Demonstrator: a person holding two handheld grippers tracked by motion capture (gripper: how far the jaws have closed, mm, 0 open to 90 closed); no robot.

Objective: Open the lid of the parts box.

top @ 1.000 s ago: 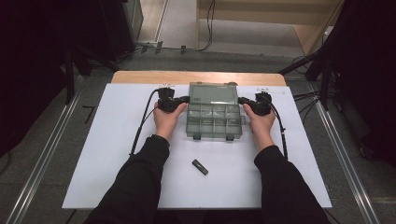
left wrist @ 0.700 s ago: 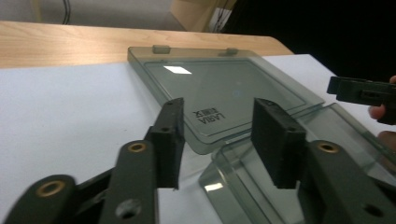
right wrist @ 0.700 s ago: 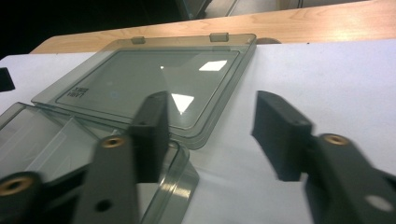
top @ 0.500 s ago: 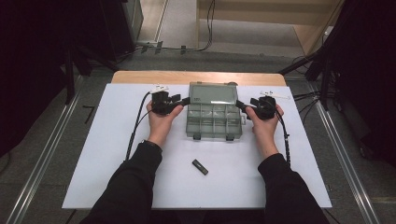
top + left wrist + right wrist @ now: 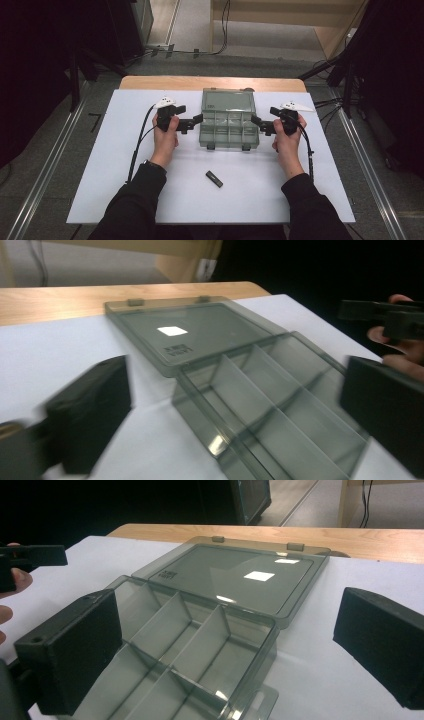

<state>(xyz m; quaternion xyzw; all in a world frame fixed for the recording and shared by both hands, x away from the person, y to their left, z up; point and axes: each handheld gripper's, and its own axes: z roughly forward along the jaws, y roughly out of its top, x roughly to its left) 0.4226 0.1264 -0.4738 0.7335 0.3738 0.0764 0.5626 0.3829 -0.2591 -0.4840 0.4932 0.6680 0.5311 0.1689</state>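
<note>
Both grippers have been drawn outward from the box (image 5: 229,120), jaws just opened wide, nothing held. Left open mid-tabletop (image 5: 125,190), the box could be nudged by a returning jaw.

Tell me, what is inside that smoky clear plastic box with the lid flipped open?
Nothing: the smoky clear plastic compartment box shows bare compartments split by thin dividers. Its near corners, cut off by the black jaws in both gripper views, look bare from above.

Overhead; two close gripper views (facing)
</note>
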